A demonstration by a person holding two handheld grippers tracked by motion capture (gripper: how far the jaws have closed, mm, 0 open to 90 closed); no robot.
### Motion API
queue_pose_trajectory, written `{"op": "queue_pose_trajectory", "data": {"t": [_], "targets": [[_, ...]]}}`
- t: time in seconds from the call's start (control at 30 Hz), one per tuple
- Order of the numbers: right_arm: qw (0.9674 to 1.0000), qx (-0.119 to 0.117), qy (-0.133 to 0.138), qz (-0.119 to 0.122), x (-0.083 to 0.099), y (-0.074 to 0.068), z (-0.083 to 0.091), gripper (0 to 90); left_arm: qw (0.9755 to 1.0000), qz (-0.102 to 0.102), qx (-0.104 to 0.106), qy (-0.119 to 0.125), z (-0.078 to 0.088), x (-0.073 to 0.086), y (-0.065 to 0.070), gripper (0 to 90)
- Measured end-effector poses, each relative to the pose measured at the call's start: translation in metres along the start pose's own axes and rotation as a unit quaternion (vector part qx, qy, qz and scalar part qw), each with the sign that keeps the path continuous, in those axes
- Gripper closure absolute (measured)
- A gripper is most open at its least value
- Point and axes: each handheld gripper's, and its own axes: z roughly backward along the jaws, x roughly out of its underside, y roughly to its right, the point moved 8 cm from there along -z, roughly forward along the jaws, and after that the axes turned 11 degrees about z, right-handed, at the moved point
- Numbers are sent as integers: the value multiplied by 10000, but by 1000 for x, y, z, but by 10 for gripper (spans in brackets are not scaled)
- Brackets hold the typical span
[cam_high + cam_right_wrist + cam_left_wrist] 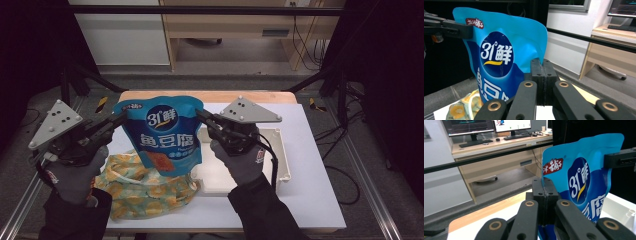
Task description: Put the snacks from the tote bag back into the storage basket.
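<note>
One blue snack bag (pixel 161 131), one flowered cloth bag (pixel 145 190) and one white tray (pixel 280 150) sit over one white table (pixel 315 200). Two grippers: the left gripper (pixel 117 120) and right gripper (pixel 202 116). Two gloved hands.

"31°鲜" and "鱼豆腐" on the blue pouch (pixel 161 131)

grey gloves and dark sleeves; each black tool (pixel 118 120) (pixel 201 115) has brass-ringed pivots, a grey triangular plate with white studs, a black cable.
</note>
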Motion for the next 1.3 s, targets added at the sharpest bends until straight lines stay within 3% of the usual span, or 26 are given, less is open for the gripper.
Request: {"op": "queue_pose_trajectory", "data": {"t": [0.87,1.3], "targets": [[9990,424,-57,-130,17,37,42,900,9991,-119,388,-83,-38,-2,44,900],[9981,587,-146,-147,29,52,55,900,9982,-128,563,-161,-59,3,57,900]]}}
